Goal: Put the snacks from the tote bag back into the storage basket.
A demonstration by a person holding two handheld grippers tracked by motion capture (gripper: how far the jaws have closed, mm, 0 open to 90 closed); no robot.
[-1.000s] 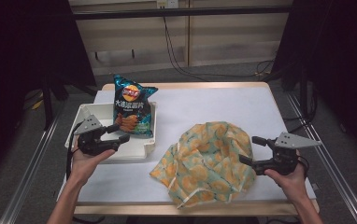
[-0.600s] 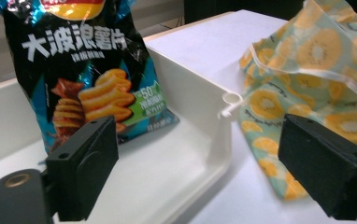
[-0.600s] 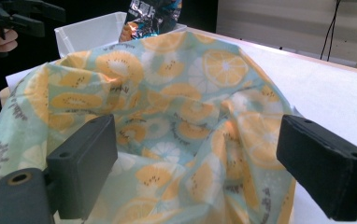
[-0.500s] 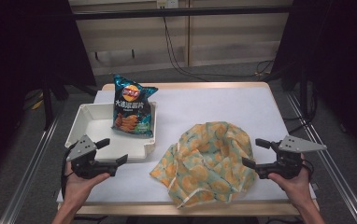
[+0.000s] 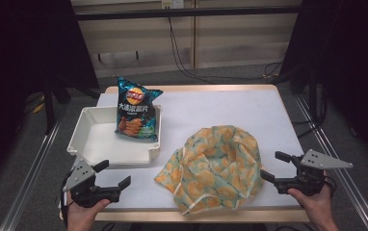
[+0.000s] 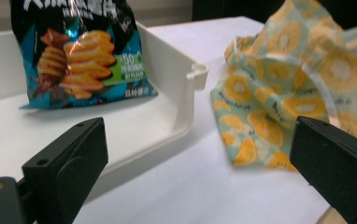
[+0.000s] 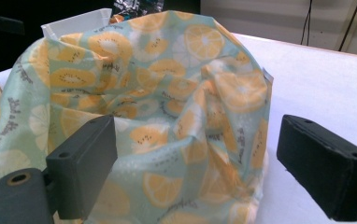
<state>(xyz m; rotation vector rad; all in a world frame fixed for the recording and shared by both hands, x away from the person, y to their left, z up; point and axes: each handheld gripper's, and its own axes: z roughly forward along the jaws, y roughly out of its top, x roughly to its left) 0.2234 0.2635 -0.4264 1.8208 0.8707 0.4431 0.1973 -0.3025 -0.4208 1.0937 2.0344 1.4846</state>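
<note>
Left gripper (image 5: 112, 174) sits at the near left corner of the table (image 5: 230, 106), just in front of the white tray (image 5: 88, 139), held in the person's left hand (image 5: 83, 211). Its jaws have just been opening and now stand wide apart with nothing between them; in the left gripper view they frame the tray's near wall on one side and the edge of the cloth on the other, touching neither. Chip bag (image 5: 137, 114), blue with an orange-and-yellow print, stands tilted in the tray's far right corner, leaning back over the far rim. Cloth (image 5: 216, 166), pale green with orange and kiwi slices printed on it, lies crumpled in a loose heap on the table right of the tray, its left edge just beside the tray's near right corner; whether the two touch cannot be told. The heap reaches close to the near table edge. Right gripper (image 5: 276, 166) is at the near right, held in the right hand (image 5: 317, 204), level and pointing left at the cloth. Its jaws are wide apart and empty; in the right gripper view the heap rises just beyond them, filling the gap between the two pads (image 7: 85, 163), not pinched.
</note>
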